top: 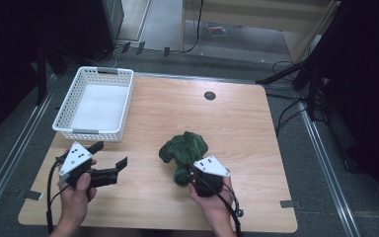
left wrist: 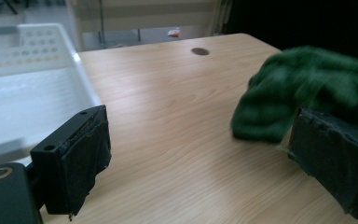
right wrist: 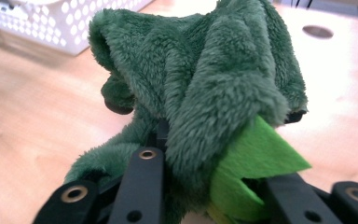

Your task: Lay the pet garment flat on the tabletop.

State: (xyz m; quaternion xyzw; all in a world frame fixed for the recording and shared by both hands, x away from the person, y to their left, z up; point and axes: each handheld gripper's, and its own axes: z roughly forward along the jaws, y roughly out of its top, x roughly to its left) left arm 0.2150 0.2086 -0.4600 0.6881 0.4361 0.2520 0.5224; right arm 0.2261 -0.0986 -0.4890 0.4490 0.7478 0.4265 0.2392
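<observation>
A dark green plush toy [top: 185,148] is bunched up near the middle of the wooden table [top: 266,143]. My right gripper [top: 197,178] comes at it from the near side and is shut on its lower part. In the right gripper view the fuzzy plush toy [right wrist: 200,79] is pinched between the black jaws of my right gripper [right wrist: 209,175], and a bright green felt piece [right wrist: 265,154] sticks out at the right. My left gripper [top: 111,154] is held at the table's near left, open and holding nothing. Past the wide jaws of my left gripper [left wrist: 200,126], the plush toy [left wrist: 307,93] looks blurred.
A white perforated basket [top: 94,71] with nothing in it stands at the table's far left corner and also appears as the basket [left wrist: 42,42] and the basket [right wrist: 51,23]. A round cable hole [top: 209,95] sits near the far edge. Dark stands and cables surround the table.
</observation>
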